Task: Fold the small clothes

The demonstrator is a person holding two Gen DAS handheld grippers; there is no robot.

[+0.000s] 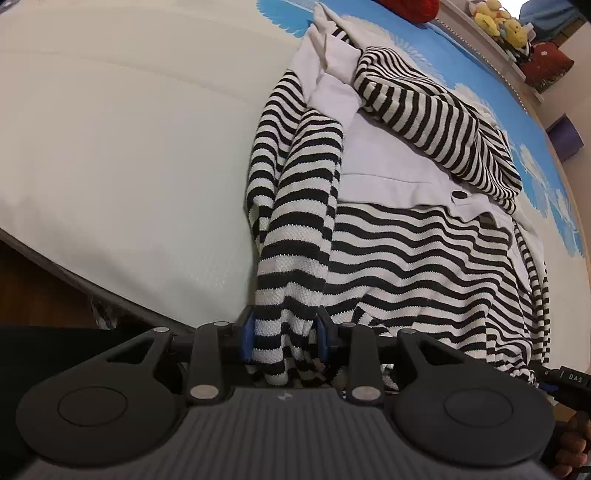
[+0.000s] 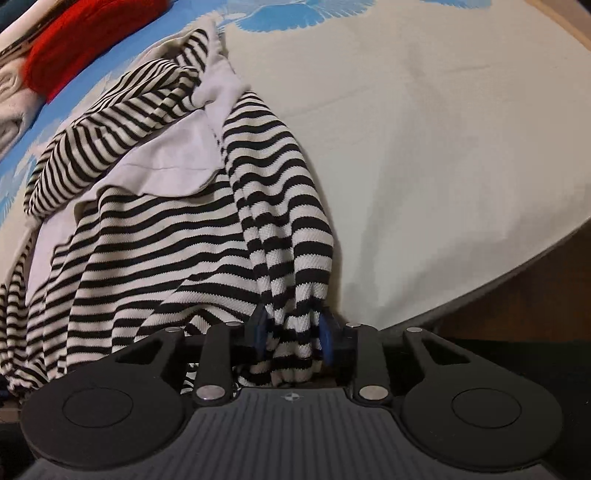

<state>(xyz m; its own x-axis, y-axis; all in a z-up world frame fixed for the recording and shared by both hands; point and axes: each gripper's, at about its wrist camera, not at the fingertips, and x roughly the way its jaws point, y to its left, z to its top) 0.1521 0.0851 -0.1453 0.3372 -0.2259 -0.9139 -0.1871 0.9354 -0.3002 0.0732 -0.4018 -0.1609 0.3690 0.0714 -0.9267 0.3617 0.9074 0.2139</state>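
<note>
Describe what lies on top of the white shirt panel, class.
A folded-over striped sleeve lies across the white panel; a dark button shows. Whatever is beneath the sleeve is hidden.

A wide bed [image 1: 110, 147] with a cream cover fills most of both views; its far part carries a bright blue print [image 1: 480, 85] with pale flower shapes. Under the bed edge a brown wooden floor [image 1: 29, 288] shows. Behind the bed runs a pale ledge [image 1: 491, 55] with yellow plush toys [image 1: 496, 20] on it.
</note>
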